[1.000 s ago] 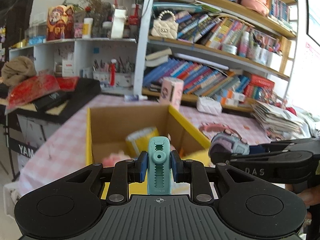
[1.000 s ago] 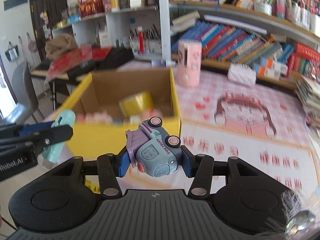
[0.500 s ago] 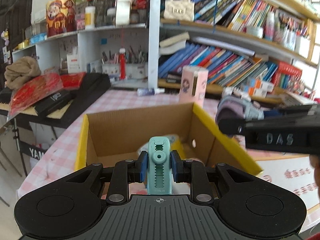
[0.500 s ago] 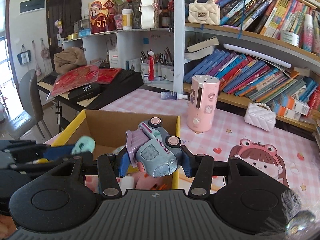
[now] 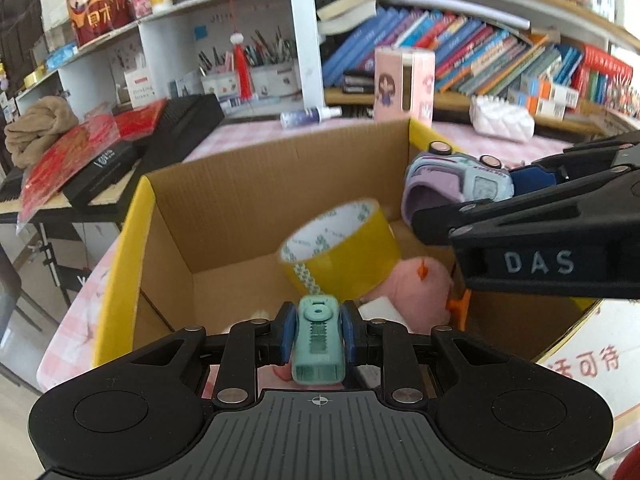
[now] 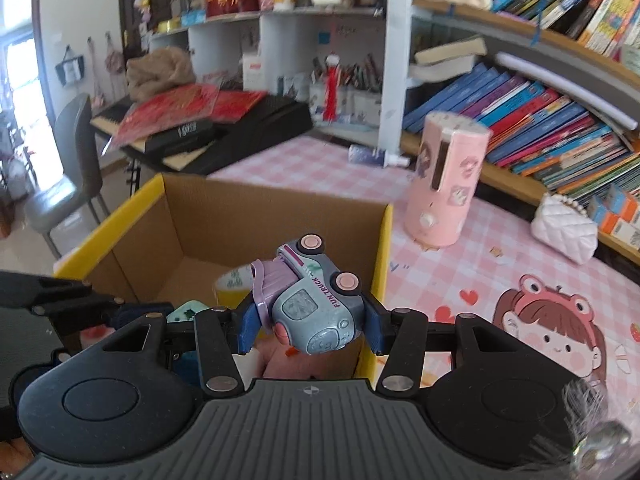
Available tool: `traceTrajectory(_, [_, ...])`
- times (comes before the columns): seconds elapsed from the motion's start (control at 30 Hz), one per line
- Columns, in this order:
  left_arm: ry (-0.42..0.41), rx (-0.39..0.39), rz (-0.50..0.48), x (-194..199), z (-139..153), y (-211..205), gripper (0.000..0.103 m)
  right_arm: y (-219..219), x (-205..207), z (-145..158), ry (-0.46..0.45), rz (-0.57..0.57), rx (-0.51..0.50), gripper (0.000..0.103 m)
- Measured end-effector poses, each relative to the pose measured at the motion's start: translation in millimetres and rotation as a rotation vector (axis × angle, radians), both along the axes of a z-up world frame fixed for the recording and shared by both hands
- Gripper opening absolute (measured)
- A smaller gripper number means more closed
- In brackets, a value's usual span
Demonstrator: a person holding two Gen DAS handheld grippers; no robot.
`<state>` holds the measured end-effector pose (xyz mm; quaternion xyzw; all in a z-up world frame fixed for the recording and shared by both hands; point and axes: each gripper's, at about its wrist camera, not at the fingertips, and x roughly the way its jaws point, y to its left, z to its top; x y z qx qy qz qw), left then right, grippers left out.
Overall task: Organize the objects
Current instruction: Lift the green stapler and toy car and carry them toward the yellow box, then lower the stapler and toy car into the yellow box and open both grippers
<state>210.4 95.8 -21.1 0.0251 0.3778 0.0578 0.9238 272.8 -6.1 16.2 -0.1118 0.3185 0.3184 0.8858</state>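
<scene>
While I hold both tools over the cardboard box, my left gripper has its jaws drawn in tight on a small mint-green clip, pinched by its flat sides with the ridged face up and its nose out toward the box floor. It looks like light, rigid plastic, so I judge that narrow side grip sound and unlikely to slip. Below and ahead of it inside the box lie a yellow tape roll, tipped on its side, and a soft pink plush toy just beside it. Further right, my right gripper has its jaws part-way apart and closed on a grey-and-lilac toy truck, squeezed across its body, tipped with the pink wheels up and to the right. It sits between the blue pads over the box's right-hand yellow rim. Hard, smooth, rounded plastic like that could twist in the pads, I reckon, so the broad flanks are the place to hold. Right of the box, on the pink checked counter, a pink cylinder stands upright, well apart.
</scene>
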Motion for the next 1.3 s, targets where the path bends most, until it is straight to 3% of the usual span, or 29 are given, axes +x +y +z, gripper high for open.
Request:
traceTrajectory(0.27, [0.005, -0.011, 0.019, 5, -4, 1, 0.023, 15, 0, -13, -0.017, 0.075, -0.049, 0.048])
traceTrajectory(0.63, [-0.085, 0.003, 0.106, -13, 11, 11, 0.029, 23, 8, -16, -0.003, 0.093, -0.054, 0.048])
traceTrajectory(0.83, [-0.158, -0.042, 0.154, -31, 24, 21, 0.037, 33, 10, -19, -0.017, 0.113, -0.092, 0.048])
traceTrajectory(1.1, [-0.227, -0.069, 0.166, -47, 37, 23, 0.05, 46, 5, -27, -0.023, 0.183, -0.221, 0.049])
traceTrajectory(1.3, [-0.263, -0.065, 0.167, -59, 43, 22, 0.069, 36, -6, -16, -0.047, 0.133, -0.179, 0.058])
